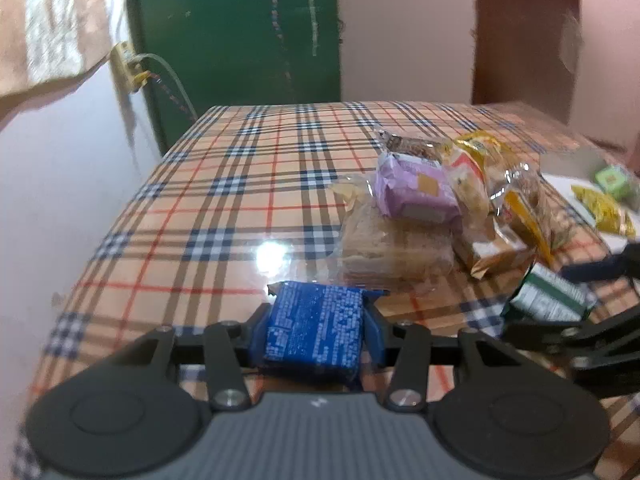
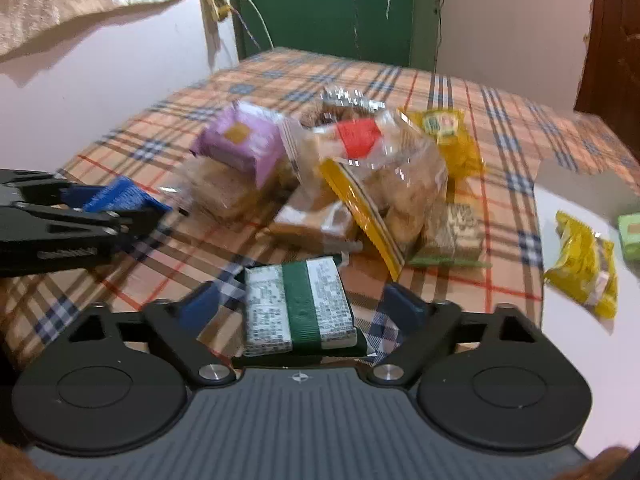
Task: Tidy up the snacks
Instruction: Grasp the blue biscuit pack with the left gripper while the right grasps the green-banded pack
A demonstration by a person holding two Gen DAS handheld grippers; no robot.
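My left gripper (image 1: 318, 314) is shut on a blue snack packet (image 1: 314, 330) with white print, low over the checked tablecloth (image 1: 224, 200). From the right wrist view that gripper (image 2: 120, 210) and the blue packet (image 2: 116, 198) show at the left. My right gripper (image 2: 304, 300) is open, and a green-and-white packet (image 2: 298, 306) lies flat on the cloth between its blue pads without touching them. The same packet (image 1: 548, 298) appears at the right in the left wrist view. A pile of snacks lies beyond, with a purple packet (image 2: 244, 140) on top.
The pile also holds a clear bag of biscuits (image 2: 380, 176) and a yellow packet (image 2: 448, 132). On a white surface (image 2: 560, 340) at the right lie another yellow packet (image 2: 584, 264) and a light green one (image 2: 630, 236). A green door (image 1: 240, 28) stands behind the table.
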